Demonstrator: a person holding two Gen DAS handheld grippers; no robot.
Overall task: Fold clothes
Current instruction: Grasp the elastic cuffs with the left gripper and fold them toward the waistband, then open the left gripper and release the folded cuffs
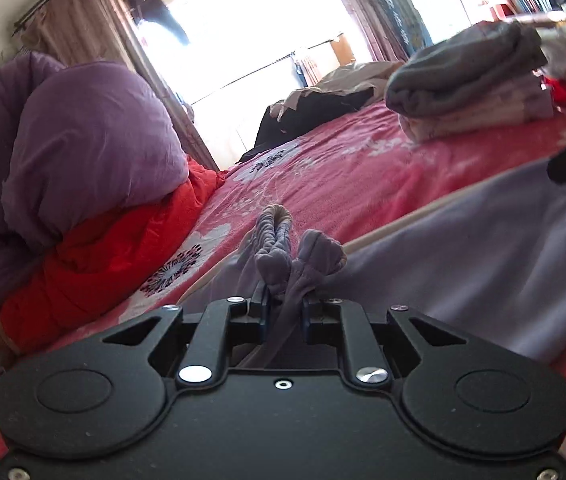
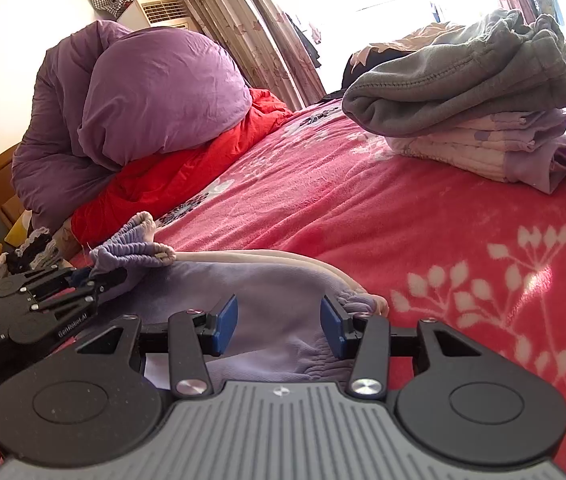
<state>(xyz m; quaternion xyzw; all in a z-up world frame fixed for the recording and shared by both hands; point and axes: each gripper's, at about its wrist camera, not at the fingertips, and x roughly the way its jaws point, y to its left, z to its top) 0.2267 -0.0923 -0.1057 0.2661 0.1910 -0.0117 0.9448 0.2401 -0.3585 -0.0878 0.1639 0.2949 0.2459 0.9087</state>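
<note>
Across the pink floral fleece bedspread [image 2: 383, 216] a soft lilac garment with cream trim [image 2: 267, 280] lies spread at the near edge, its gathered ribbed waistband bunched up at one end. Beyond it, a folded stack of grey fleece and pale lilac clothes [image 2: 479, 112] sits further up the bed, well apart from the garment, while a bulky purple duvet [image 2: 151, 96] slumps over a red quilt [image 2: 171, 176] on the other side. Further back a dark garment with beige cloth [image 1: 315, 108] lies near the bright window, washed out by glare. Left gripper [image 1: 285, 303] has its fingers clenched on the bunched waistband, which rises between them; right gripper [image 2: 279, 326] has its blue-padded fingers [image 2: 227, 322] released and spread, with the lilac cloth lying between them. Only the right wrist view shows the left gripper from outside and small crumpled clothes beside the bed; in the left wrist view the right gripper is a blurred, cut-off black shape.
</note>
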